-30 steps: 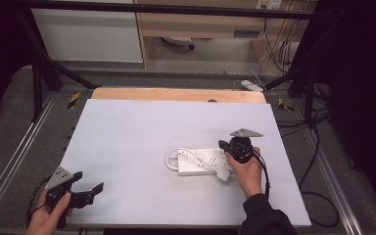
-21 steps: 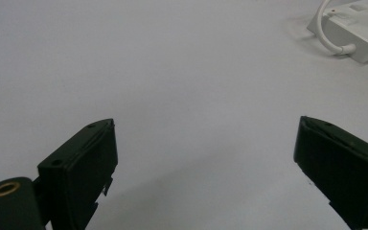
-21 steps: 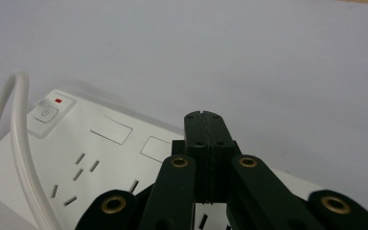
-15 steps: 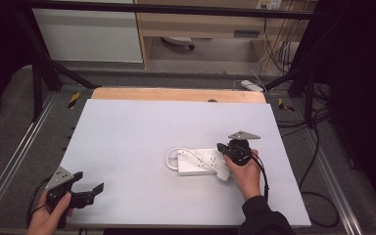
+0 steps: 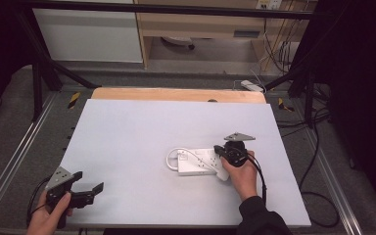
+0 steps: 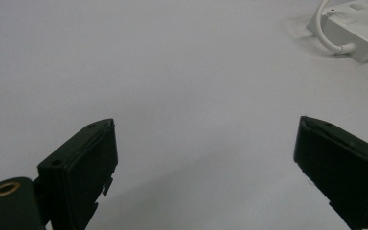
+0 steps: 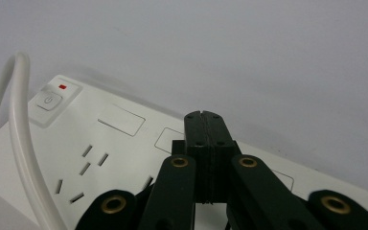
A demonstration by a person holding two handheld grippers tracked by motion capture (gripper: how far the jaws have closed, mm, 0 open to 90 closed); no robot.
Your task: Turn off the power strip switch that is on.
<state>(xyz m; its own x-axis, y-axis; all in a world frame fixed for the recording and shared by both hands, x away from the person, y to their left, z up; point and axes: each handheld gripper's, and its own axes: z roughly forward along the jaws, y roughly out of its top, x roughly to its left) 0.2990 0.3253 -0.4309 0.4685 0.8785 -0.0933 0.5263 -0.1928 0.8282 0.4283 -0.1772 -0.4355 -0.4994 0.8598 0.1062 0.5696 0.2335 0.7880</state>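
A white power strip (image 5: 198, 162) lies on the white table right of centre, with its white cable (image 5: 170, 159) looping off its left end. My right gripper (image 5: 221, 151) is over the strip's right half, jaws pressed together with nothing between them. In the right gripper view the shut tips (image 7: 204, 117) hover just above the power strip (image 7: 100, 143), past the sockets; the switch (image 7: 48, 100) with its red light sits far left. My left gripper (image 5: 89, 182) rests at the front left corner, open. Its jaws (image 6: 206, 139) stand wide apart over bare table, the power strip (image 6: 359, 24) far off.
A wooden board (image 5: 176, 94) edges the table's far side. Beyond it on the floor lie another power strip (image 5: 251, 85) and cables. Metal rails (image 5: 10, 161) run along both sides of the white table (image 5: 152, 127).
The right gripper has edged slightly left over the power strip. The left gripper has not moved.
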